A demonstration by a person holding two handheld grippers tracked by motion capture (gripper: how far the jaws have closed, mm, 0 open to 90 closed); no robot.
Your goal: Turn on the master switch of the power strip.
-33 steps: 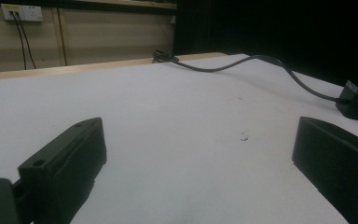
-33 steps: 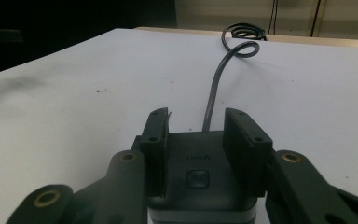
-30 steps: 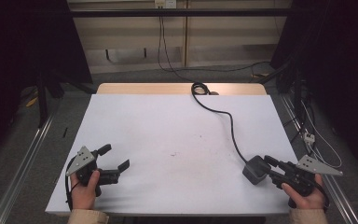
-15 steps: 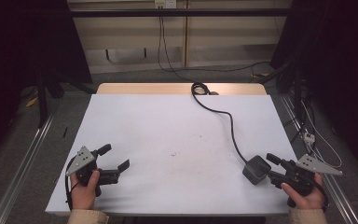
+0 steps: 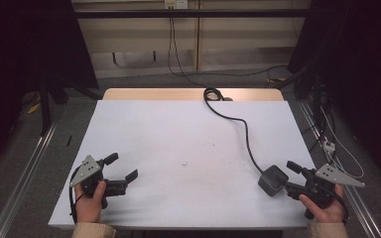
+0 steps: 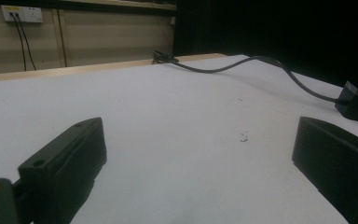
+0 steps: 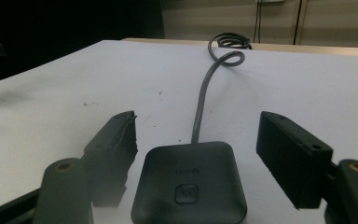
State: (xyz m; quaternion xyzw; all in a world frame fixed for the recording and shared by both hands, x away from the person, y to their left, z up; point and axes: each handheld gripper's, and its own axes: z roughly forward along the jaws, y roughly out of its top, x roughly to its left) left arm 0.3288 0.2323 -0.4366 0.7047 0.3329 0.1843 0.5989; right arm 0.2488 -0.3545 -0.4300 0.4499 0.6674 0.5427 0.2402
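Right tongs (image 7: 193, 154) have just been opening, jaws clear of the grey box (image 7: 189, 189) lying between them; left tongs (image 6: 200, 163) gape empty over the surface (image 5: 178, 139).

matt plastic puck (image 7: 189, 183), smooth white table (image 5: 178, 134)

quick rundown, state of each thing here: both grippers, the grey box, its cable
right gripper: open, jaws have just been opening, apart from the box between them
left gripper: open, nothing between its jaws
grey box: flat on the table, button side up, not gripped
cable: attached to the box, slack, coiled at the far edge
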